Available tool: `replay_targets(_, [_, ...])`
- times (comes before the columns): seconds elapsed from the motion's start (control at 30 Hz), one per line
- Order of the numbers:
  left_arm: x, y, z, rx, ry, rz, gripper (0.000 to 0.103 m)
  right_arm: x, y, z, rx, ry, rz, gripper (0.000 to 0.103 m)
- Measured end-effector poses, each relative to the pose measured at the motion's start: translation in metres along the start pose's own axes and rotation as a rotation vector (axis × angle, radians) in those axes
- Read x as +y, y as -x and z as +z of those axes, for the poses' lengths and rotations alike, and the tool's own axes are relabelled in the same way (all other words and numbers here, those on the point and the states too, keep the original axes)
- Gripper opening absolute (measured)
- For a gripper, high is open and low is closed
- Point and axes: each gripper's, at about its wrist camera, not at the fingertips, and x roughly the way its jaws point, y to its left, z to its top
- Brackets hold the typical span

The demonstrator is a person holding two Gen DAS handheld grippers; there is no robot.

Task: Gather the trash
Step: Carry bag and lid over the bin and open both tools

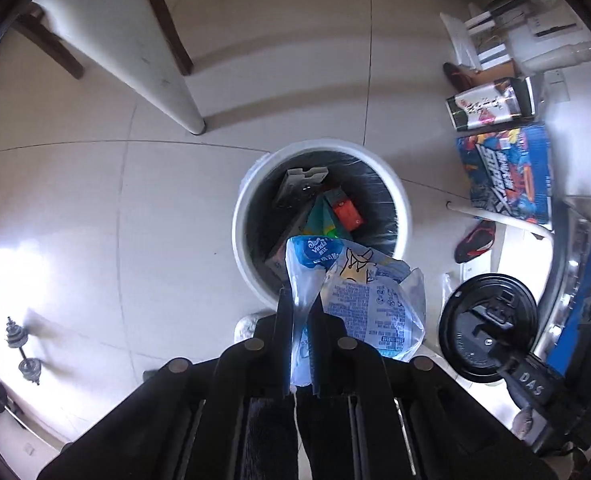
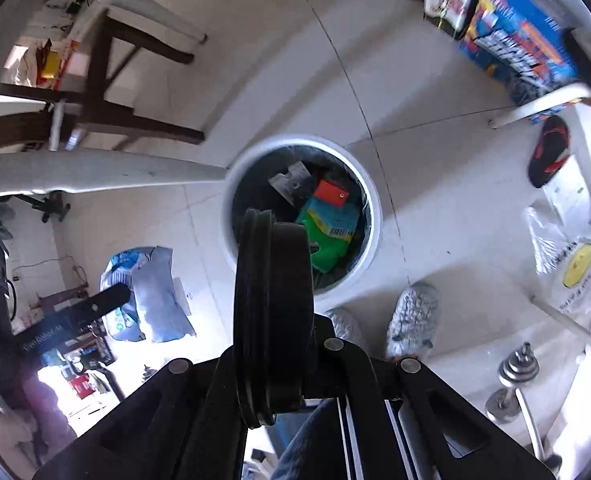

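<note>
A white round bin (image 1: 404, 216) with a black liner stands on the tiled floor, with boxes and cartons inside. My left gripper (image 1: 299, 300) hangs just above the bin's near rim, pointing down, shut on a crumpled blue plastic tissue wrapper (image 1: 371, 304). To its right, my right gripper (image 1: 491, 318) grips a black cup lid (image 1: 467, 340). In the right wrist view that lid (image 2: 273, 312) stands edge-on in the shut right gripper (image 2: 295, 248), over the bin (image 2: 375, 216). The wrapper (image 2: 155, 288) and the left gripper (image 2: 103, 300) show at the left.
White table legs (image 1: 167, 80) and a dark chair frame (image 2: 103, 92) stand beyond the bin. Printed boxes (image 1: 507, 176), a red-black sandal (image 2: 549, 152) and a clear plastic bag (image 2: 571, 264) lie to the right. Dumbbells (image 2: 515, 380) and a person's grey slippers (image 2: 413, 316) are close by.
</note>
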Motion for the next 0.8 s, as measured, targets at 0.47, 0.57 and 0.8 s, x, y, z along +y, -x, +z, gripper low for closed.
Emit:
replay_targets(0.47, [0.013, -0.062, 0.017, 0.05, -0.019, -0.006, 0.009, -0.026, -0.129, 0.03, 0.048, 0.043, -0.038, 0.002])
replay_targets(0.57, [0.018, -0.061, 0.017, 0.044, -0.014, 0.022, 0.02, -0.02, -0.139, 0.033, 0.075, 0.061, -0.031, 0.012])
replay_targets(0.8, [0.032, -0.041, 0.012, -0.03, -0.023, 0.098, 0.093, -0.009, -0.138, 0.03, 0.056, 0.106, -0.127, 0.089])
